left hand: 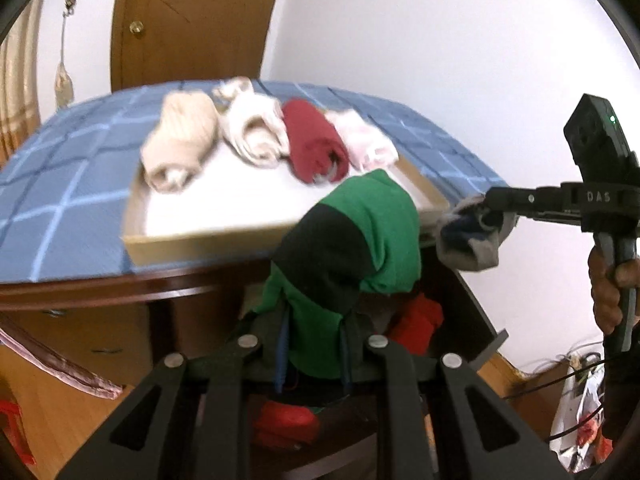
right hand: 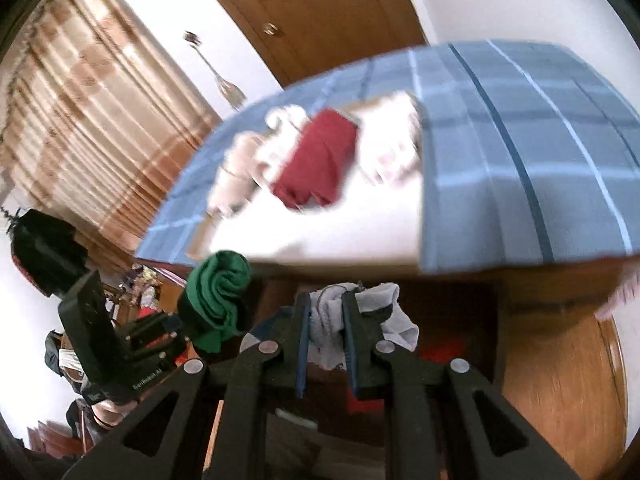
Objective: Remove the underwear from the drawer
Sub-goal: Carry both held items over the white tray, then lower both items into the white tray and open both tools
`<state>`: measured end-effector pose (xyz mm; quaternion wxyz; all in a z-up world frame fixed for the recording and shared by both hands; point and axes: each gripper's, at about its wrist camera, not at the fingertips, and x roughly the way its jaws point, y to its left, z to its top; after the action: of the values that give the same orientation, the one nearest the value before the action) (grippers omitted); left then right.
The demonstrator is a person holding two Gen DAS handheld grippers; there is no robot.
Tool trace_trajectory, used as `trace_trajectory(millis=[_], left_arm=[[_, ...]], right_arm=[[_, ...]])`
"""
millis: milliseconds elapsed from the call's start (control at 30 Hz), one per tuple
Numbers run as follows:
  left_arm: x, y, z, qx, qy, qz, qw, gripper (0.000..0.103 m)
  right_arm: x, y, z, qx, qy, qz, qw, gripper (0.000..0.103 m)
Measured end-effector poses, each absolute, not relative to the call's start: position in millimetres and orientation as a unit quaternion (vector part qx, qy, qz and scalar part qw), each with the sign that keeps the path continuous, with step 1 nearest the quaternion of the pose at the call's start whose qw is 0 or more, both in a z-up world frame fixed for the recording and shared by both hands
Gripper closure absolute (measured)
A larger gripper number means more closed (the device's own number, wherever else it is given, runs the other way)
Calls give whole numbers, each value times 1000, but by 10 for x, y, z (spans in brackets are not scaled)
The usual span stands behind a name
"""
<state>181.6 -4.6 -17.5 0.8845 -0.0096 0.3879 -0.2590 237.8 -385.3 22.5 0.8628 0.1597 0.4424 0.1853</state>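
Two markings can be read, both on gripper bodies. In the left wrist view, at the right edge of the frame, the right gripper point(left hand: 486, 216) carries the pale raised letters "DAS" on its black crossbar. In the right wrist view, at lower left, the left gripper point(right hand: 188, 326) bears small white lettering along its black base, blurred, apparently "GenRobot AI".

right tongs point(right hand: 325, 332) clamp grey underwear point(right hand: 384, 312) | left tongs point(right hand: 188, 336) grip green roll point(right hand: 218, 296)
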Motion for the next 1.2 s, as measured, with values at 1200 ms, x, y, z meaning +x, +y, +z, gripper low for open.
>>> trace_trajectory(millis=[1200], left_arm=[[2957,166,-256,-108,380,-58,917,80]], right_arm=[[3605,-2505,-227,181,381,249,872,86]])
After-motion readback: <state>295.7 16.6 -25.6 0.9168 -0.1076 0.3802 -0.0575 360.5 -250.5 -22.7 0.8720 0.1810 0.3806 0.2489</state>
